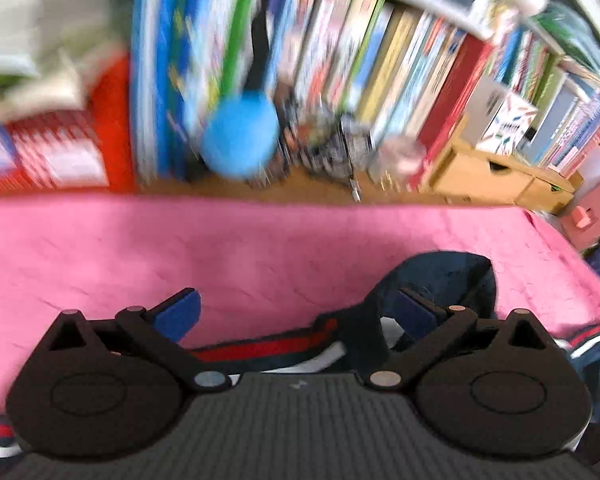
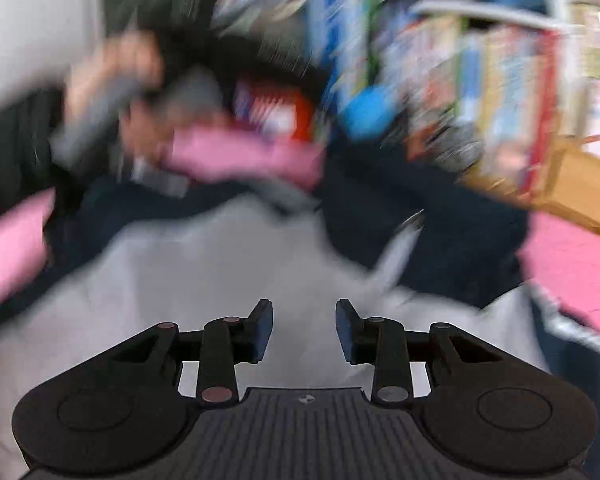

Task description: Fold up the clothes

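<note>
A navy garment with a red and white stripe (image 1: 452, 276) lies on the pink cloth (image 1: 260, 248), bunched under my left gripper (image 1: 296, 312). The left gripper is open wide, and a navy fold drapes over its right finger. In the blurred right wrist view the same garment (image 2: 440, 232) shows navy sleeves and a pale grey lining (image 2: 188, 280). My right gripper (image 2: 304, 332) is open and empty just above the lining. The other hand and its gripper (image 2: 112, 100) show blurred at the upper left.
A shelf of upright books (image 1: 380, 60) stands behind the pink cloth. A blue ball (image 1: 240, 140), a red box (image 1: 52, 152) and a small wooden drawer unit (image 1: 496, 176) sit at the back edge. The pink cloth stretches to the left.
</note>
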### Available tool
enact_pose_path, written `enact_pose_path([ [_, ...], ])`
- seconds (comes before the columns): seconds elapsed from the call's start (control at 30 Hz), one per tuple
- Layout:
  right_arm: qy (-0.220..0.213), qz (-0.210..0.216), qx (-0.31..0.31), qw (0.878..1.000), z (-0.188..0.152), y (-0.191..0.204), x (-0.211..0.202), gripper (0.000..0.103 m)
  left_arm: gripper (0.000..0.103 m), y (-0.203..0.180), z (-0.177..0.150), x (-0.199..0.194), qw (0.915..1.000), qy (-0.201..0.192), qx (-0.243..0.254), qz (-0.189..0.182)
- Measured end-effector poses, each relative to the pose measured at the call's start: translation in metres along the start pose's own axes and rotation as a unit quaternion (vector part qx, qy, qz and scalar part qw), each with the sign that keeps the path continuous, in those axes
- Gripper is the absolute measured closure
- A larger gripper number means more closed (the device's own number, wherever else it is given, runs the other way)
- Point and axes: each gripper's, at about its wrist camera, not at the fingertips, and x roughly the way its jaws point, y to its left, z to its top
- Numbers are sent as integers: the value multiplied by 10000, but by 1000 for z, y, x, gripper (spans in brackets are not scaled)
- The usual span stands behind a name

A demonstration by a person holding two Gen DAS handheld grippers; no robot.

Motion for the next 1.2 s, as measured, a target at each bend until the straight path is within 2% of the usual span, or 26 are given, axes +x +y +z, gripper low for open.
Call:
enact_pose_path([
  [0.07,-88,-308,-146,9994,4,0,16,69,0,-10,-21,-24,9941,-526,622,721],
  [0.13,-99,-465,261,9985,19,-23,38,77,0,-21,-47,-41,9793,-992,1305,1188],
  [0.2,-111,-532,686,9962,37,-50,62,76,0,-33,-69,-45,9696,-1046,1871,1184],
  [0.23,-108,-663,819,9944,46,-60,74,68,0,-42,-79,-41,9659,-973,2129,1106],
  [0.27,-114,-787,975,9921,55,-69,83,66,0,-52,-85,-32,9615,-891,2359,1090],
  [0.37,-227,-880,1671,9817,66,-88,81,64,0,-73,-97,0,9450,-839,2852,1367],
  [0.43,-502,-569,1961,9777,59,-91,50,60,0,-72,-98,21,9331,-844,3031,1741],
  [0.47,-552,-583,1913,9782,52,-87,33,59,0,-69,-97,32,9289,-811,3040,1953],
  [0.57,-344,-1016,1405,9843,21,-72,-9,58,0,-48,-95,48,9242,-964,2912,2278],
  [0.6,-187,-1149,1307,9846,11,-70,-16,59,0,-42,-95,53,9186,-1030,2900,2481],
  [0.63,-11,-1272,1252,9840,1,-72,-18,61,0,-36,-95,57,9093,-1098,2915,2760],
  [0.67,82,-1426,1212,9823,-6,-76,-19,61,0,-30,-92,60,9099,-1098,2818,2839],
  [0.73,36,-1842,1185,9757,-12,-91,-12,61,0,-16,-83,62,9230,-996,2472,2775],
  [0.77,-24,-2056,1236,9708,-8,-101,-3,61,0,-12,-80,64,9249,-957,2350,2831],
  [0.8,-51,-2135,1376,9672,-1,-115,8,53,0,-11,-78,66,9229,-952,2347,2902],
  [0.83,-48,-2163,1553,9639,6,-127,17,35,0,-12,-78,67,9190,-963,2403,2974],
  [0.9,-16,-2256,1810,9573,18,-148,35,25,0,-12,-77,70,9134,-978,2483,3075],
  [0.97,34,-2458,1992,9486,25,-164,48,23,0,-8,-74,70,9168,-951,2416,3035],
  [1.03,79,-2908,2045,9346,26,-170,50,28,0,-7,-74,69,9186,-942,2372,3017],
  [1.07,20,-2953,2099,9321,24,-168,44,32,0,-8,-75,69,9182,-944,2376,3025],
  [1.13,-207,-2758,2286,9334,16,-160,23,34,0,-9,-77,68,9171,-951,2395,3043],
  [1.2,-407,-2420,2293,9419,10,-139,0,34,0,-9,-76,69,9179,-949,2384,3027],
])
